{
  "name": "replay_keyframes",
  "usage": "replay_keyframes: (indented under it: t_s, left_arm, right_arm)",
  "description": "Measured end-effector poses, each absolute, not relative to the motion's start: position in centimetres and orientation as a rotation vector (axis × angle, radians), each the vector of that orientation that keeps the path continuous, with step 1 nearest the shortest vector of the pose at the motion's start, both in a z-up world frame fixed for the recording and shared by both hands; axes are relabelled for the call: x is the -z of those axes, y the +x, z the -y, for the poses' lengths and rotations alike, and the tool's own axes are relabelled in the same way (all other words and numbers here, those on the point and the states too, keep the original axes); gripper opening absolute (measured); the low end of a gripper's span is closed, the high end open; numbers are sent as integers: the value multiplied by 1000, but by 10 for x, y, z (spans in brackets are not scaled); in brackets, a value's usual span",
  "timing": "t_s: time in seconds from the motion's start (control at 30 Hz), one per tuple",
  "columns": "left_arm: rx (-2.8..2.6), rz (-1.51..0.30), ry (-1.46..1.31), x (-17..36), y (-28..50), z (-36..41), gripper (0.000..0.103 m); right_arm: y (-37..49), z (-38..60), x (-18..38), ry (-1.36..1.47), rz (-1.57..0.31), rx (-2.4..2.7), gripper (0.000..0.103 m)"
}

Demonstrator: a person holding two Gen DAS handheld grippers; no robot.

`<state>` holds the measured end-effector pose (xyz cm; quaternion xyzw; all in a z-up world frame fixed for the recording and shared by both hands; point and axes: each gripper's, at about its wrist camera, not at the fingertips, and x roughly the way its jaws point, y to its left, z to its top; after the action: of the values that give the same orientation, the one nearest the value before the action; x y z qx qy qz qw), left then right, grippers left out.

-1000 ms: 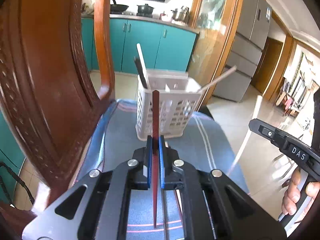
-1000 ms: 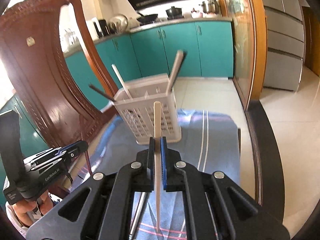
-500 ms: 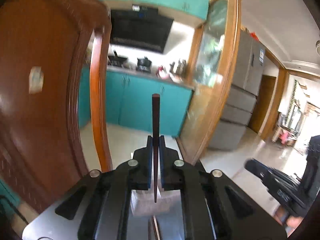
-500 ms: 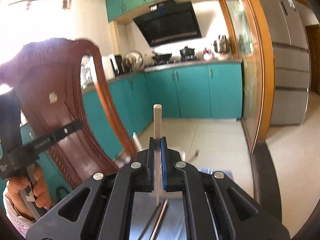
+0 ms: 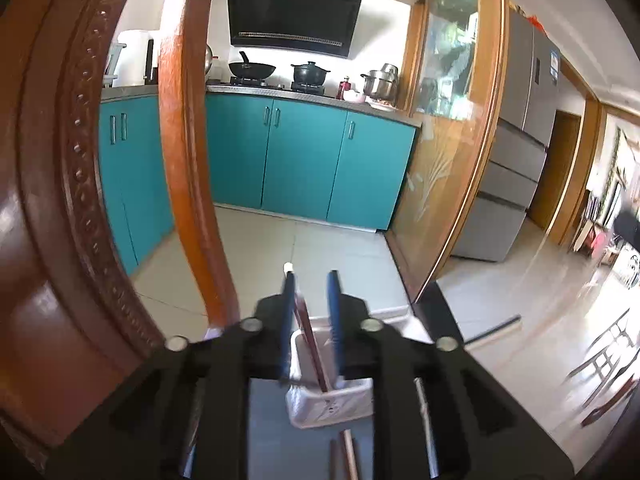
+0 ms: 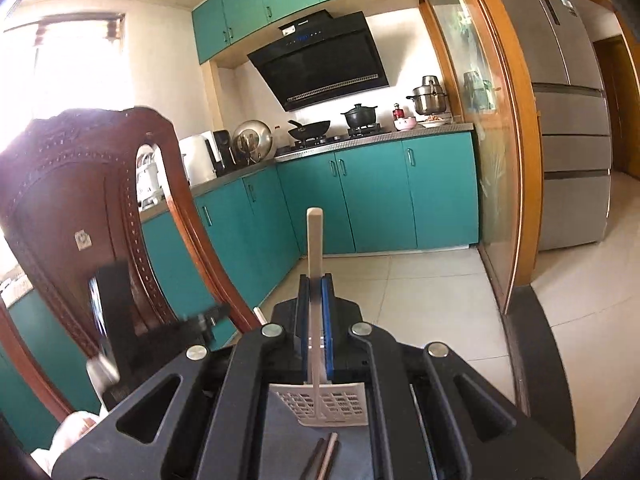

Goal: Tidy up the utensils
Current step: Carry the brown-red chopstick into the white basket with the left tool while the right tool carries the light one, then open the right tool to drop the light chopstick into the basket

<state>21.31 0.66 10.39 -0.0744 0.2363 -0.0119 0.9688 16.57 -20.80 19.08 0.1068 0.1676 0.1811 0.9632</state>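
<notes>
My left gripper (image 5: pixel 311 277) hovers over the white slotted basket (image 5: pixel 332 402), and its jaws are opening. Between its blue pads (image 5: pixel 286 320) a dark red chopstick (image 5: pixel 311 342) leans loose, gripped by neither pad, with its lower end inside the basket. My right gripper (image 6: pixel 315 279) is shut on a beige chopstick (image 6: pixel 314 240) that stands upright, its lower end over the basket (image 6: pixel 324 404). In the right wrist view the left gripper (image 6: pixel 120 320) shows blurred at the left, with a hand (image 6: pixel 76 424) below it. Two more chopsticks (image 6: pixel 325 456) lie on the cloth before the basket.
A carved dark wooden chair back (image 5: pixel 60 240) rises close on the left. The basket stands on a blue-grey cloth (image 5: pixel 268 432). A black chopstick (image 5: pixel 494 328) sticks out of the basket to the right. Beyond are teal cabinets (image 5: pixel 304 160) and a wood-framed glass door (image 5: pixel 452 140).
Both grippers have risen and come over the basket, which now shows low in both views. The left jaws have parted and the dark red chopstick has tipped down into the basket.
</notes>
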Motion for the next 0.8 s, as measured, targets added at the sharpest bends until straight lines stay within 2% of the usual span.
replay_keyframes:
  t_s: [0.07,0.27,0.43,0.6,0.8]
  left_arm:
    - [25,-465,-142,-103,200,-9,31]
    - [33,-446,-156,-85,151,-15,40]
    - [53,-553,-247,-24,123,-18,41]
    - [65,-685,-254,40,120,-14,41]
    - [71,-732,-184,70,119,-11,41]
  right_arm:
    - [166,206,-197,224,-296,-358,7]
    - [184,192,-206,222,-199,-290,7]
    - [216,169,-190,171,-197,-224,7]
    - [240,149,-141,81,-252,-192,7]
    - [246,143,-98,46,-353,-199,7]
